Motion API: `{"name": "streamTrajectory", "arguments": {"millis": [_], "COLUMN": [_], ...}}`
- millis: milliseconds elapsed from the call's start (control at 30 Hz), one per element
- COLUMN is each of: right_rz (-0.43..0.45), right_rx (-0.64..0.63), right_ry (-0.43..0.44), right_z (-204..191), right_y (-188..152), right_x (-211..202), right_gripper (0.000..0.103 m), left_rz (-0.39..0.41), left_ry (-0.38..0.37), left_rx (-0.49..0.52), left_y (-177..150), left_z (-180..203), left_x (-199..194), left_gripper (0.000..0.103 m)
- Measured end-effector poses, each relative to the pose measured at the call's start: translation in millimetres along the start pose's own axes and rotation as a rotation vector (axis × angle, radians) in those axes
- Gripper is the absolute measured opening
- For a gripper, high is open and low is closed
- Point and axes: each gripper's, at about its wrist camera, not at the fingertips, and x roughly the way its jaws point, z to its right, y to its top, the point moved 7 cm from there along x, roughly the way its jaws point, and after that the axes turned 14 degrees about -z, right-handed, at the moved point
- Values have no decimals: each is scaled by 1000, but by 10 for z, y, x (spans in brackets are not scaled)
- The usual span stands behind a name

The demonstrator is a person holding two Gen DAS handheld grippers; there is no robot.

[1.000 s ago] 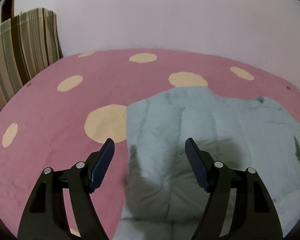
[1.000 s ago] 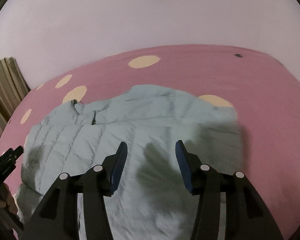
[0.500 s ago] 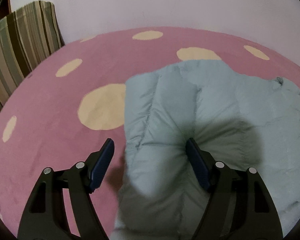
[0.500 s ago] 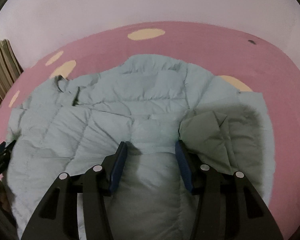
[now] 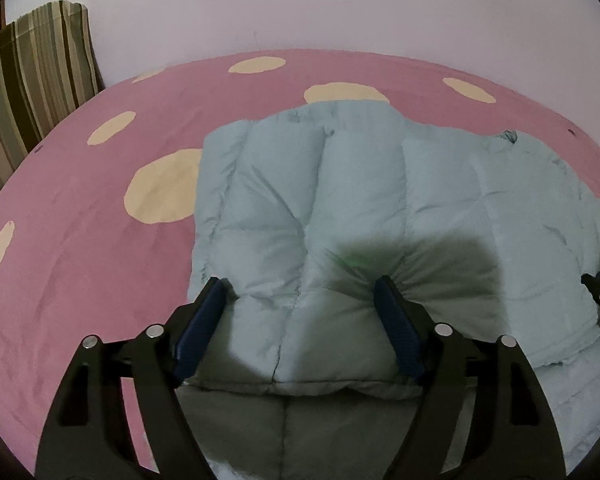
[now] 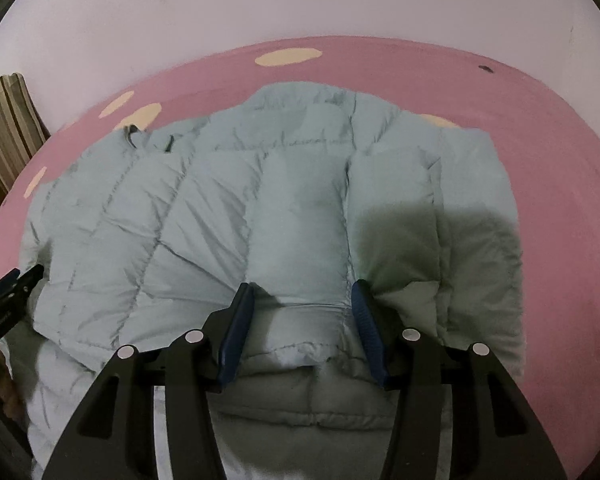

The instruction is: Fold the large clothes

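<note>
A puffy, quilted pale-blue jacket (image 5: pixel 340 208) lies on the pink spotted bed (image 5: pixel 80 240), both the left claw (image 5: pixel 300 320) and right claw (image 6: pixel 300 320) spread wide, straddling its folded edge.

The jacket (image 5: pixel 340 208) runs off the frame at 6 o'clock, behind the left gripper (image 5: pixel 300 328). At 9 o'clock the striped cushion (image 5: pixel 28 88) is cropped. The collar is blurred in the right view.
</note>
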Motion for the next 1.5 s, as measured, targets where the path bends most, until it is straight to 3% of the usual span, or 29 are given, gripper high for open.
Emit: {"name": "streamTrajectory", "arguments": {"millis": [733, 900, 933, 967, 1133, 1267, 1400, 1500], "right_rz": [34, 45, 50, 57, 113, 155, 158, 148], "right_rx": [-13, -9, -13, -16, -7, -8, 4, 8], "right_ry": [-19, -1, 16, 23, 18, 14, 22, 22], "right_z": [-17, -9, -20, -30, -21, 35, 144, 226], "right_y": [-23, 19, 33, 33, -25, -162, -435, -734], "right_x": [68, 8, -28, -67, -389, -684, -889, -997], "right_gripper": [52, 59, 73, 80, 80, 80, 80, 80], "left_rz": [-24, -33, -31, -30, -34, 7, 31, 30], "left_ry": [31, 20, 17, 16, -5, -12, 22, -22], "left_rx": [0, -21, -23, -23, -35, -25, -35, -54], "left_y": [-53, -7, -4, -5, -79, -183, -444, -755], "left_z": [33, -2, -11, -17, -56, -128, -310, -470], "left_x": [128, 99, 77, 51, -154, -452, -771, -938], "left_gripper": [87, 91, 91, 91, 91, 91, 92, 92]}}
